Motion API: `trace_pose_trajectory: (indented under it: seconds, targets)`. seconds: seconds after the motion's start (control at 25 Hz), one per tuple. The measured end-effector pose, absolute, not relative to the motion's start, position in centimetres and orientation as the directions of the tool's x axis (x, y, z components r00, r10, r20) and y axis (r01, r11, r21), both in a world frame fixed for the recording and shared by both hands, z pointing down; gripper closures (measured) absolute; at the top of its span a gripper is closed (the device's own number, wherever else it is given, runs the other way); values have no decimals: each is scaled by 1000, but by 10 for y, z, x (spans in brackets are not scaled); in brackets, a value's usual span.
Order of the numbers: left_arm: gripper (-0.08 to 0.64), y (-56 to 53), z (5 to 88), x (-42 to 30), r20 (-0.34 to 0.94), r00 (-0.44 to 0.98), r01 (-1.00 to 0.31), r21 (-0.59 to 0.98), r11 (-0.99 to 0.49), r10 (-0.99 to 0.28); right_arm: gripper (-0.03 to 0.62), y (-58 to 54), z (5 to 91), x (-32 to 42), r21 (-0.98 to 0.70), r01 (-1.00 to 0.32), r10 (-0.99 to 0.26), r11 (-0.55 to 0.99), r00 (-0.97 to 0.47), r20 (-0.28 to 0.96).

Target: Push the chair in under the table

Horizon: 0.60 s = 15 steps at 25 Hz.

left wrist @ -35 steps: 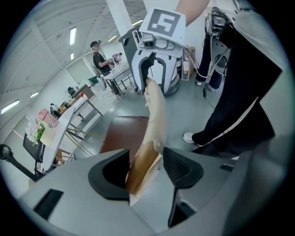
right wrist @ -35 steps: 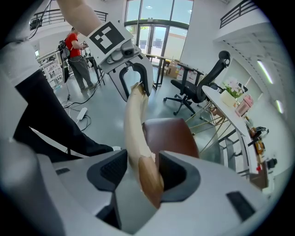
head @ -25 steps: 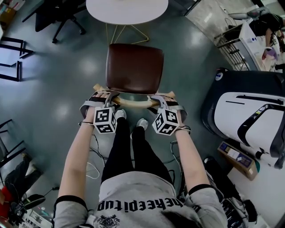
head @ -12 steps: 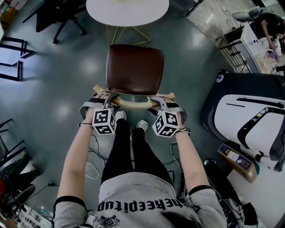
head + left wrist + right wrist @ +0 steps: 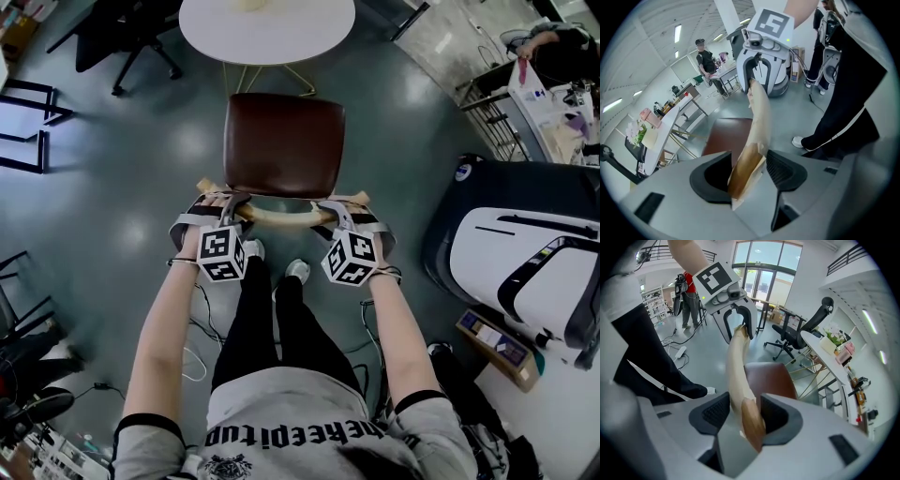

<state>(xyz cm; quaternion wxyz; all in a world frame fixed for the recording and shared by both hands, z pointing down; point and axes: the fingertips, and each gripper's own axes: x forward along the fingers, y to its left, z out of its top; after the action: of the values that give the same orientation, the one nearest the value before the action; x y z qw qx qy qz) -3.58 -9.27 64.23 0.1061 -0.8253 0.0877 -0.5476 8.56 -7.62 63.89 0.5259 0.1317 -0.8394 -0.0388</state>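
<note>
The chair has a brown seat (image 5: pixel 284 143) and a curved pale wooden backrest (image 5: pixel 279 217). It stands just short of the round white table (image 5: pixel 267 28), whose gold wire legs show beyond the seat. My left gripper (image 5: pixel 217 202) is shut on the backrest's left end, and my right gripper (image 5: pixel 340 207) on its right end. In the left gripper view the backrest (image 5: pixel 757 122) runs out from between the jaws of the left gripper (image 5: pixel 746 165). The right gripper view shows the right gripper (image 5: pixel 743 411) clamped on the wood (image 5: pixel 738 366) in the same way.
A black office chair (image 5: pixel 122 37) stands left of the table. Black metal frames (image 5: pixel 23 122) lie at the far left. A big white and black machine (image 5: pixel 525 262) and a cardboard box (image 5: pixel 497 342) fill the right side. The person's legs (image 5: pixel 272 319) are right behind the chair.
The chair, still held at both ends, has slid a little towards the table, and the gap between seat and table edge is narrower. The person's feet have stepped.
</note>
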Motion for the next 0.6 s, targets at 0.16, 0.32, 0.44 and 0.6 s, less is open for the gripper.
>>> trace_pose_trajectory:
  seconds: [0.16,0.32,0.44,0.6]
  targets:
    - [322,-104,645,-33,885,379,-47,-273,-961,-270,382,-89,641,89,207,-180,-264,962,-409,873]
    - [322,-118,644,-25,883,379,-63,-273,-960,-276,380,-106,641,97,208,-178,-264,962,-399,878]
    - [322,-128,643,-21,881,379,-74,-278,-958,-284,379,-118,640,102,212,-175,-266,961,-395,879]
    - [322,-137,643,-17,881,379,-77,-275,-959,-283,379,-128,639,105,211,-163,-260,964,-399,879]
